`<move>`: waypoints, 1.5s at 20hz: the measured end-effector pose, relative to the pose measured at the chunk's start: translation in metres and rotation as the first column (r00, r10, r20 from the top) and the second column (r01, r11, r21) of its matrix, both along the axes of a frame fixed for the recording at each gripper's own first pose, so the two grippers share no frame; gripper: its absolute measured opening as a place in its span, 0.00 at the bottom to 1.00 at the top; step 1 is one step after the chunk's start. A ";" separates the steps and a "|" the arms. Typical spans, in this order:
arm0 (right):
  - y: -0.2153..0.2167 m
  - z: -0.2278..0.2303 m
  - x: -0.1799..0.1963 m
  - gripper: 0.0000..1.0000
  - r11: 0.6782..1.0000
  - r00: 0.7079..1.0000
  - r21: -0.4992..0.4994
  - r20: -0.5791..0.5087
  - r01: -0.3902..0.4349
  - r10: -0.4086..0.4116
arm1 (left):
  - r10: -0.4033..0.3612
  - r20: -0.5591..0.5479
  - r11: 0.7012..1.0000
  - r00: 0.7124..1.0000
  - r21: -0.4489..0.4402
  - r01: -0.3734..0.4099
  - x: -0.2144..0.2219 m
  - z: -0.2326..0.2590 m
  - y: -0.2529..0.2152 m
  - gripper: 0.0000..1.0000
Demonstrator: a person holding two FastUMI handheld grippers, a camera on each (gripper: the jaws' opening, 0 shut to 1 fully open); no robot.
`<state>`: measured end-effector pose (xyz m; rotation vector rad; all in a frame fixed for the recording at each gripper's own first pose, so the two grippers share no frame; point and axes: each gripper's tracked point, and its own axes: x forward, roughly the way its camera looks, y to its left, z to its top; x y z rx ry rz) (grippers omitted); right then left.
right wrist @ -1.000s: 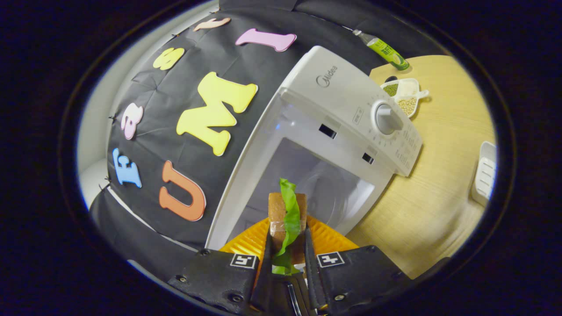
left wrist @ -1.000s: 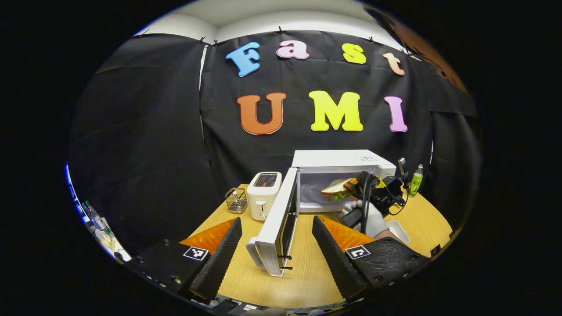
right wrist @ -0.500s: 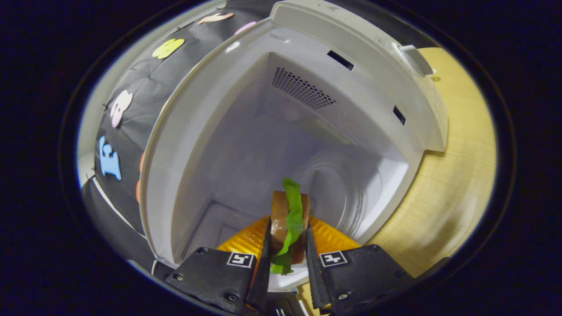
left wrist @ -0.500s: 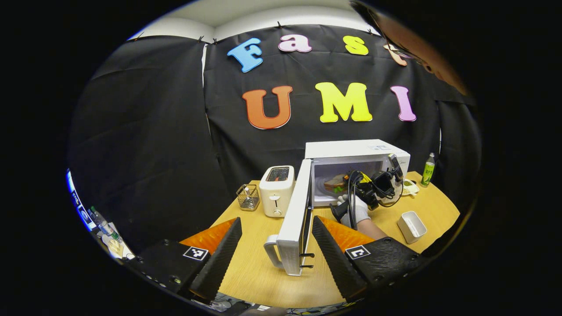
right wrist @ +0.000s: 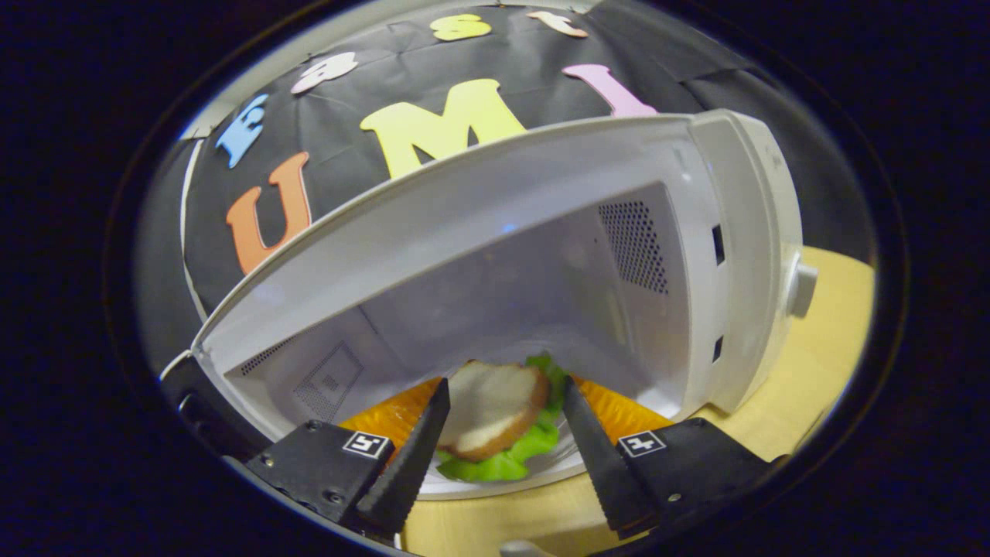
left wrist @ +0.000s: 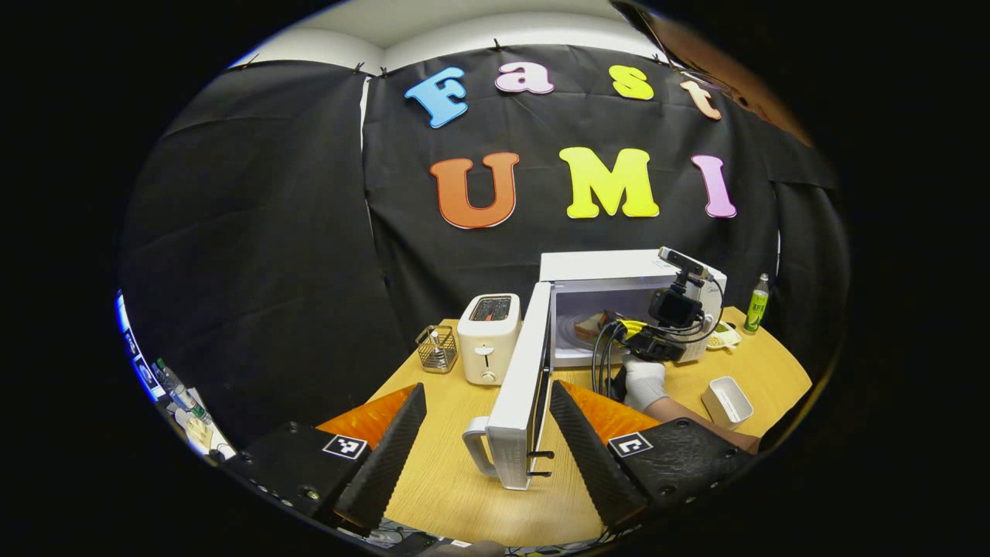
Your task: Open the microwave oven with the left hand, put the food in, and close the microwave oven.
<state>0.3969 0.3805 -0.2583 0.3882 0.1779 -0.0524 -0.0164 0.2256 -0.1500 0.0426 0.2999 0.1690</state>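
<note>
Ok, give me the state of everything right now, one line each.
Microwave door: swung wide open.
Sandwich: lying flat on the turntable inside the microwave, released.
Right tongs: open, fingers either side of the sandwich.
Left tongs: open, empty, back from the door.
Toaster: upright on the table.

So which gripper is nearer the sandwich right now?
Right. The right gripper is open at the microwave mouth, the sandwich lying between its fingers. The left gripper hangs back, by the open door.
</note>
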 end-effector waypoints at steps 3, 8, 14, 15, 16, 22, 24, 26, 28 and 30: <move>0.000 0.010 -0.011 0.92 0.998 0.999 -0.057 0.020 -0.038 0.039 | 0.001 0.010 1.000 1.000 0.006 -0.001 0.001 0.001 0.000 0.98; -0.001 0.037 -0.054 1.00 0.984 0.990 -0.117 0.018 -0.136 0.139 | 0.004 0.020 1.000 1.000 -0.003 -0.004 -0.002 0.009 -0.001 0.97; -0.030 0.100 -0.119 1.00 0.946 0.962 -0.188 0.021 -0.263 0.271 | -0.009 0.065 1.000 0.998 -0.007 0.009 -0.003 0.033 -0.002 0.97; -0.041 0.111 -0.127 0.92 0.934 0.957 -0.222 0.018 -0.279 0.291 | -0.016 0.073 1.000 0.997 -0.012 0.017 -0.001 0.036 -0.004 0.97; -0.054 0.121 -0.136 0.92 0.927 0.956 -0.250 0.014 -0.281 0.294 | -0.019 0.085 1.000 0.996 -0.011 0.020 0.000 0.040 -0.005 0.97; -0.148 0.191 -0.199 1.00 0.913 0.962 -0.328 0.036 -0.244 0.269 | -0.043 0.144 0.999 0.989 -0.018 0.046 0.002 0.059 -0.006 0.97; -0.180 0.207 -0.220 1.00 0.916 0.971 -0.337 0.027 -0.216 0.238 | -0.050 0.151 0.998 0.987 -0.020 0.054 0.003 0.061 -0.004 0.97; -0.210 0.224 -0.239 0.92 0.923 0.978 -0.341 0.043 -0.178 0.204 | -0.055 0.162 0.998 0.985 -0.014 0.058 0.006 0.063 -0.003 0.97; -0.234 0.237 -0.256 1.00 0.930 0.986 -0.340 0.044 -0.138 0.162 | -0.053 0.168 0.998 0.984 -0.008 0.055 0.005 0.064 -0.002 0.97; -0.249 0.239 -0.271 1.00 0.933 0.989 -0.335 0.027 -0.128 0.146 | -0.050 0.180 0.999 0.982 -0.005 0.052 0.005 0.066 -0.001 0.97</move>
